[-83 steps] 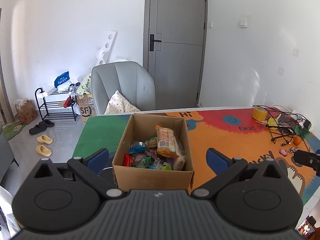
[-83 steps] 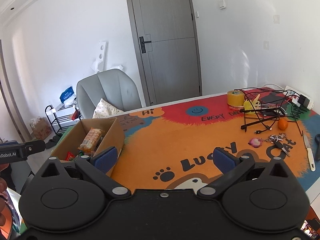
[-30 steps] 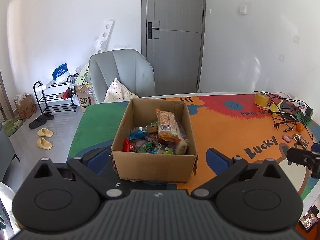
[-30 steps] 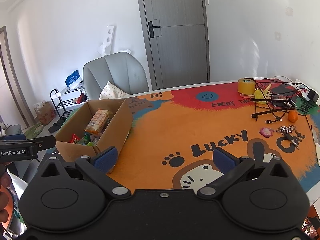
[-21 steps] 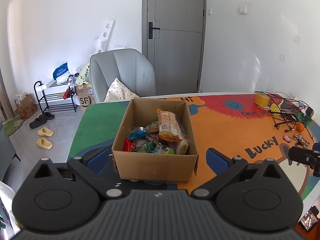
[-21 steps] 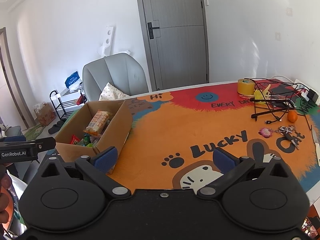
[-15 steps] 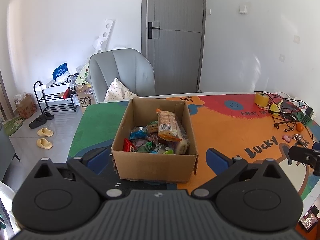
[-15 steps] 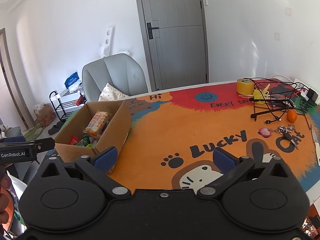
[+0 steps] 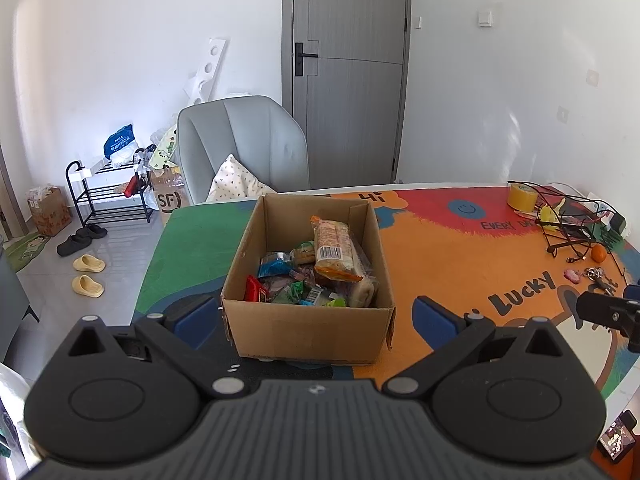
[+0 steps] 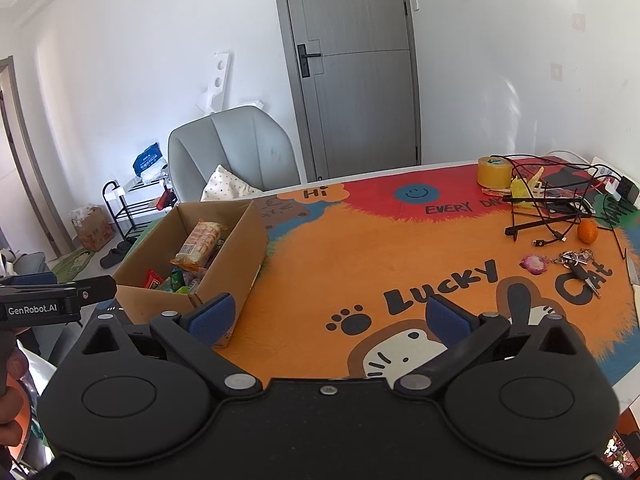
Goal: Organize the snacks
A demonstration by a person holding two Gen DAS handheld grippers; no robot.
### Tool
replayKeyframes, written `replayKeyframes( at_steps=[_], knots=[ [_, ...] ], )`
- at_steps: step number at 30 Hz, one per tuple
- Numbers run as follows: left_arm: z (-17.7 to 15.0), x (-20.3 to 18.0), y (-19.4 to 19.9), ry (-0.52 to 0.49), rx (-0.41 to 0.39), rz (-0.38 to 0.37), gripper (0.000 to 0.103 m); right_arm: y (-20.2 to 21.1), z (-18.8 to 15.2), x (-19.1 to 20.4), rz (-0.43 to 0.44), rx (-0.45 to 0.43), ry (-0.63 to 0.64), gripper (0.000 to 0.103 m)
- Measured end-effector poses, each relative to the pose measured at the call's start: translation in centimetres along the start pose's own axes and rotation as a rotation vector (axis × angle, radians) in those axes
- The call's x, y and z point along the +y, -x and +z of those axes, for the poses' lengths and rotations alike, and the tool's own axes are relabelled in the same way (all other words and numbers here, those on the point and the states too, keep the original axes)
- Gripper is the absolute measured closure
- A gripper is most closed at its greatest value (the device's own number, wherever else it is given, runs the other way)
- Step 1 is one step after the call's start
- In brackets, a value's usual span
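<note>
Assorted wrapped snacks (image 9: 316, 276) are heaped inside the open brown cardboard box (image 9: 308, 332), presumably for containment. Left gripper (image 9: 316, 314) is spread wide and empty, framing the box; right gripper (image 10: 328, 316), beside the box, likewise gapes empty.

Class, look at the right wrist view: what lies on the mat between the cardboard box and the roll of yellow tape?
Nothing stands between the cardboard box and the yellow tape; only bare printed mat shows.

box (image 9: 308, 332): brown | mat (image 10: 360, 264): orange, cartoon print | chair (image 9: 244, 140): grey | tape roll (image 10: 494, 171): yellow, possibly tan
</note>
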State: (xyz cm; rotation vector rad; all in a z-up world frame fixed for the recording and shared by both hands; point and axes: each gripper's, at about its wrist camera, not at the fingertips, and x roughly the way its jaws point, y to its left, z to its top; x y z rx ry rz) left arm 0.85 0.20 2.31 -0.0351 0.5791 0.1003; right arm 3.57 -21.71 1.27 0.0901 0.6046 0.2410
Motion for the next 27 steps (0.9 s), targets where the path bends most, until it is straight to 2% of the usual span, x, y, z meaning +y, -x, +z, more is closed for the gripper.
replayKeyframes(
  at_steps=[27],
  knots=[
    [-0.12, -0.25, 0.02, -0.003, -0.001, -0.029, 0.000, -0.18, -0.15, -0.22, -0.011, 0.007, -0.003, 0.000]
  ],
)
